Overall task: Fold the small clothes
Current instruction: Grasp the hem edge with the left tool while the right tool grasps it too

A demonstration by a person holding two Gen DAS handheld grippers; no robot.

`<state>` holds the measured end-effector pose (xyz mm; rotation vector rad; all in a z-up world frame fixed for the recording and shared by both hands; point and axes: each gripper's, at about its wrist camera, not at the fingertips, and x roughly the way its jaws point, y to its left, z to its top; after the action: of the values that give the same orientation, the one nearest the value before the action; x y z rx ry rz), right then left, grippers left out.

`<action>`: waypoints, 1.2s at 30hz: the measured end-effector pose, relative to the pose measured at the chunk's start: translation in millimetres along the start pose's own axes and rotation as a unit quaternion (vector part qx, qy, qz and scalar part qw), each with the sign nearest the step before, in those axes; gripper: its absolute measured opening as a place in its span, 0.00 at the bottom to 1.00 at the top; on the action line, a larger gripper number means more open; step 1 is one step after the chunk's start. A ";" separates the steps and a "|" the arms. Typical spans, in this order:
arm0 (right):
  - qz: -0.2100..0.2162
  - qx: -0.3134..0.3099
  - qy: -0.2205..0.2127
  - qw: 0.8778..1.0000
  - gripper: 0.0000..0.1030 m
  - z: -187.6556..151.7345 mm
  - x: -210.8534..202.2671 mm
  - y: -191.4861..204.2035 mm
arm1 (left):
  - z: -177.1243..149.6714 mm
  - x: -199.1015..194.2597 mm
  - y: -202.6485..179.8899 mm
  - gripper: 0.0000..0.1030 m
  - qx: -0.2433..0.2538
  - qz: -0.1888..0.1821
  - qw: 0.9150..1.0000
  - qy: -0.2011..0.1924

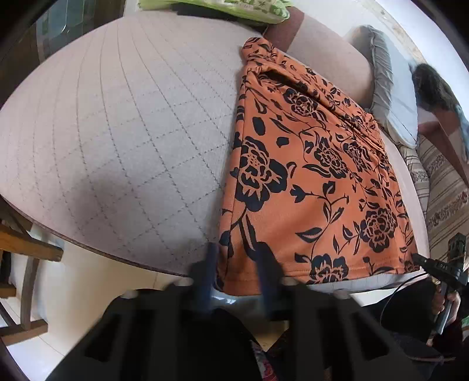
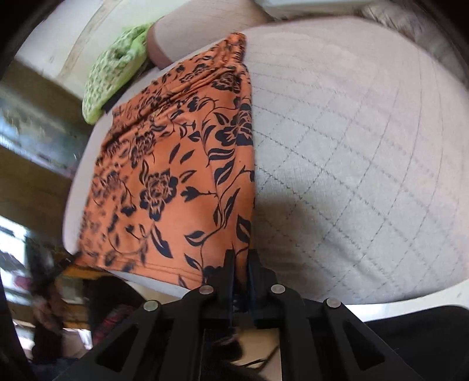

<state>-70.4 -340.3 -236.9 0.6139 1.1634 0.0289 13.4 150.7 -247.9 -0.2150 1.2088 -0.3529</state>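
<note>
Pinching the near hem corner of the orange floral garment [image 2: 176, 164], the right gripper [image 2: 241, 258] stood with its jaws drawn almost together, a thin fold of cloth caught between the dark fingers [image 2: 229, 263]; the left gripper [image 1: 237, 263] sat at the opposite near corner with its jaws part open, the blue fingers [image 1: 211, 263] straddling the hem edge, though the blur left it unclear whether the pads pressed the fabric; from both grippers the garment ran away across the quilted table cover [image 1: 117, 132], folded into a long panel, its hem along the table's near edge and its bunched top end at the far side. The cloth looked light, thin and limp, likely a stretchy knit; it would drape and sag from any single grip, and might slip if pinched only at the very edge. Both hem corners seemed the sensible holds, taken a little inside the stitched seam. A green patterned cloth [image 1: 234, 8] lay beyond the far end, apart from the garment.
</note>
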 end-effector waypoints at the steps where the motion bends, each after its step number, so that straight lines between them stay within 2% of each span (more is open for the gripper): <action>1: 0.001 0.005 0.003 1.000 0.17 2.1 1.6 -1.3 | 0.6 2.7 0.7 0.56 -0.009 -0.005 1.000 0.003; 2: 0.000 0.005 0.004 1.000 0.26 3.6 4.3 -1.5 | 1.1 5.6 0.5 0.63 -0.016 -0.013 1.000 0.005; 3: 0.002 0.003 0.008 1.000 0.33 5.4 8.9 -1.9 | 1.2 8.4 0.3 0.63 -0.021 -0.019 1.000 0.007; 4: 0.007 0.004 0.014 1.000 0.55 6.6 14.8 -2.7 | 1.3 12.3 0.2 0.63 -0.024 -0.025 0.999 0.012; 5: 0.011 0.008 0.019 1.000 0.70 6.5 19.1 -3.9 | 0.9 14.5 -0.5 0.62 -0.024 -0.030 0.999 0.014; 6: 0.017 0.013 0.016 1.000 0.70 6.7 23.1 -4.3 | 0.6 16.8 -2.2 0.61 -0.021 -0.037 0.999 0.013; 7: 0.026 0.017 0.004 1.000 0.70 6.6 25.3 -3.4 | 0.0 18.5 -4.8 0.57 -0.012 -0.042 0.999 0.009; 8: 0.033 0.014 -0.005 0.999 0.67 6.0 25.4 -1.8 | -0.1 21.4 -7.8 0.43 -0.005 -0.039 0.999 0.010; 9: 0.036 0.002 -0.009 0.999 0.61 6.5 26.7 3.1 | 0.1 24.7 -9.8 0.34 0.001 -0.030 0.999 0.015; 10: 0.026 -0.012 -0.008 1.000 0.39 6.6 28.0 7.8 | 1.2 26.4 -12.1 0.32 0.007 -0.018 1.000 0.014; 11: 0.014 -0.024 -0.005 1.000 0.18 6.2 29.9 11.4 | 2.3 26.1 -13.2 0.22 0.011 -0.015 1.000 0.012; 12: 0.003 -0.036 0.000 0.999 0.11 5.7 32.3 15.7 | 3.0 24.9 -12.9 0.09 0.013 -0.017 1.000 0.010; 16: 0.024 -0.048 -0.007 0.999 0.09 5.8 21.1 24.8 | 5.9 16.9 -11.4 0.08 0.016 -0.042 0.999 0.003; 19: 0.037 -0.048 -0.028 0.998 0.09 10.0 0.3 26.6 | 5.9 11.9 -12.6 0.07 0.029 -0.027 0.999 0.005; 22: -0.026 -0.082 -0.035 0.996 0.08 12.2 -16.1 35.3 | 4.3 5.9 -10.3 0.07 0.049 0.001 0.999 0.010; 27: -0.083 -0.106 -0.018 0.991 0.06 10.2 -17.5 30.9 | -0.4 -5.6 -9.5 0.07 0.081 0.023 0.996 0.015; 29: -0.086 -0.094 -0.014 0.992 0.06 7.5 -14.4 21.4 | -2.9 -9.2 -8.5 0.07 0.086 0.022 0.996 0.014; 31: -0.067 -0.071 -0.012 0.995 0.06 5.6 -14.6 10.1 | -0.8 -12.3 -4.9 0.07 0.074 0.002 0.997 0.007; 34: 0.005 -0.010 -0.007 1.000 0.10 8.4 -15.8 -2.2 | 5.9 -21.1 2.1 0.14 0.042 -0.024 0.999 -0.010; 35: 0.018 0.016 -0.001 1.000 0.10 11.5 -15.4 -7.5 | 6.7 -25.6 4.4 0.23 0.036 -0.037 0.999 -0.016; 36: 0.022 0.026 0.002 0.999 0.11 13.9 -15.6 -10.8 | 7.0 -29.3 5.9 0.41 0.033 -0.046 0.998 -0.023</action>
<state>-68.0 -360.5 -225.2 0.6845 1.1574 0.0371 11.8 167.1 -222.0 -0.2207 1.1425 -0.4664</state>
